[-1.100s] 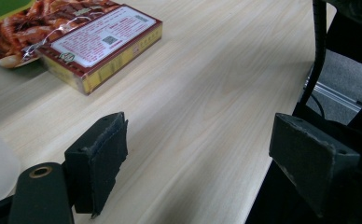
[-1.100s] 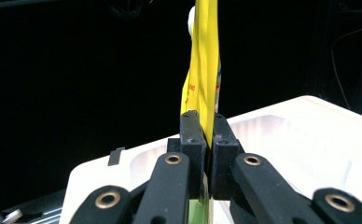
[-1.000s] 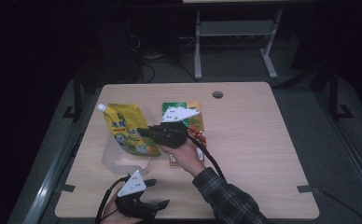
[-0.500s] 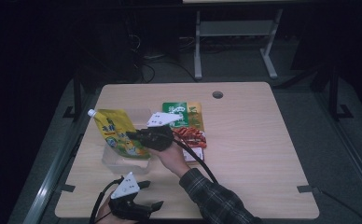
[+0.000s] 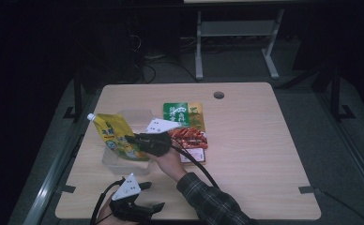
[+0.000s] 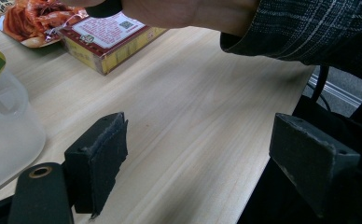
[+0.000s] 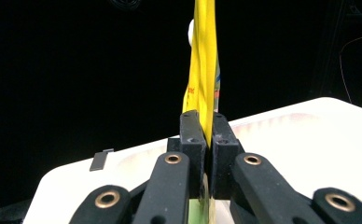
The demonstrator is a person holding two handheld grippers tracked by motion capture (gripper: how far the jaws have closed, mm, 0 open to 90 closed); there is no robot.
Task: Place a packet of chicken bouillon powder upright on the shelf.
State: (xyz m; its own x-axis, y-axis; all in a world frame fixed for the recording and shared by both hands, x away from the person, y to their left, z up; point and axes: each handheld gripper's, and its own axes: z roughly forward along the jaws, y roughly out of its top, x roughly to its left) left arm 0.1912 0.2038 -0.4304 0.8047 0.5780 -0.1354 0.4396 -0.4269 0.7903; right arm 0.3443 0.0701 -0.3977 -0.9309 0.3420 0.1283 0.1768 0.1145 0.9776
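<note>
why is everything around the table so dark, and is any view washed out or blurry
High view: light falls on the table, the floor beyond sinks into shadow. Right gripper view: the bin rim is blown out white behind the sharp yellow pouch. Left gripper view: evenly lit, near jaws slightly soft.

Glossy yellow plastic pouch (image 5: 119, 138), clear smooth plastic tub (image 5: 124, 161), matt pale wood-grain table (image 5: 264, 154).

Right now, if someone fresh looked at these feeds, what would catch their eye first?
The yellow spouted pouch, pinched edge-on in the right gripper and held over the clear plastic tub at the table's left. Next, the red snack pack and green packet lying mid-table. The left gripper waits open at the near edge.
</note>
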